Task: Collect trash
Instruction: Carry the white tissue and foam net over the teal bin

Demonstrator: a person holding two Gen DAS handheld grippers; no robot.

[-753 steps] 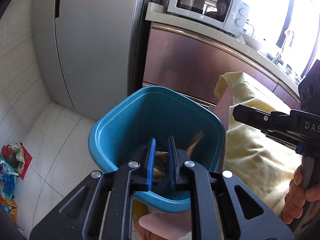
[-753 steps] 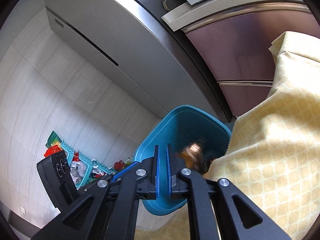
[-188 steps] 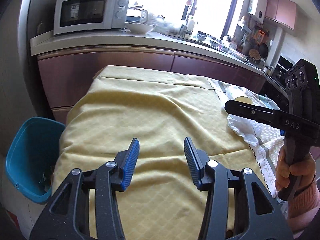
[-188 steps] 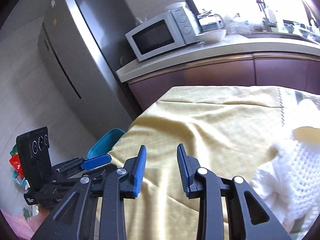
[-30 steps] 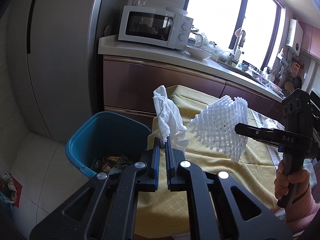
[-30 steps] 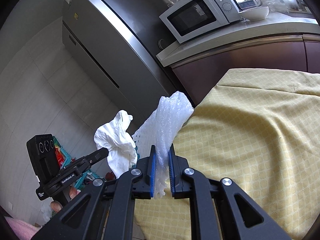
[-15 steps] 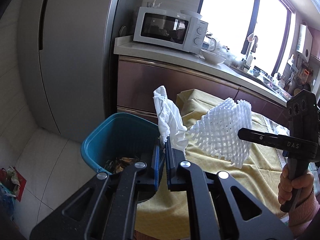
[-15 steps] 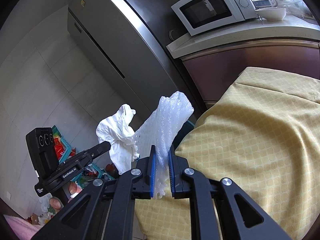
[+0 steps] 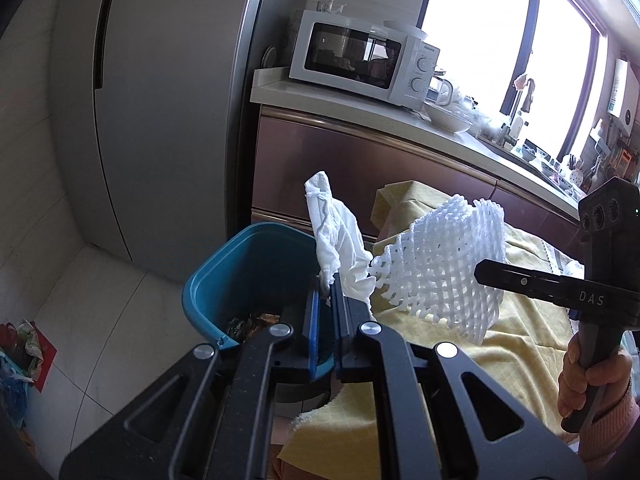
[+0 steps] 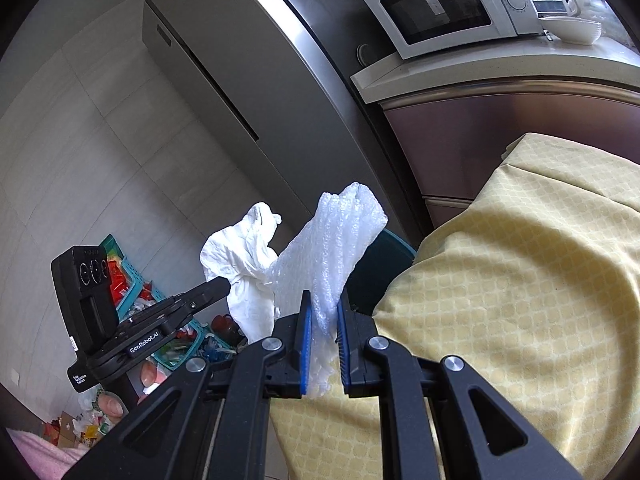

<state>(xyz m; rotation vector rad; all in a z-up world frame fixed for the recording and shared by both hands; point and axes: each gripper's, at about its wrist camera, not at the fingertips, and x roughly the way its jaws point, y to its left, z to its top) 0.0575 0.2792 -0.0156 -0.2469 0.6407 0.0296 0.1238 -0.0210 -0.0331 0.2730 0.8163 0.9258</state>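
Both hands have drifted nearer the blue bin [image 9: 224, 280]: the left gripper [image 9: 325, 288] stays clamped on a crumpled tissue [image 9: 336, 240] just above its rim. The right gripper [image 10: 322, 312] still pinches the white foam net [image 10: 336, 248] beside the bin, over the yellow tablecloth [image 10: 520, 300] edge

Crumpled white tissue [image 9: 340, 240], pinched at its lower end in the closed left claw [image 9: 327, 292], stands upright above the near rim of the teal trash bin [image 9: 224, 272]. White foam fruit net [image 9: 440, 268], a flattened mesh sleeve, is clamped in the right claw [image 10: 323, 320] just beside the tissue. The bin stands on the floor, wrappers inside.
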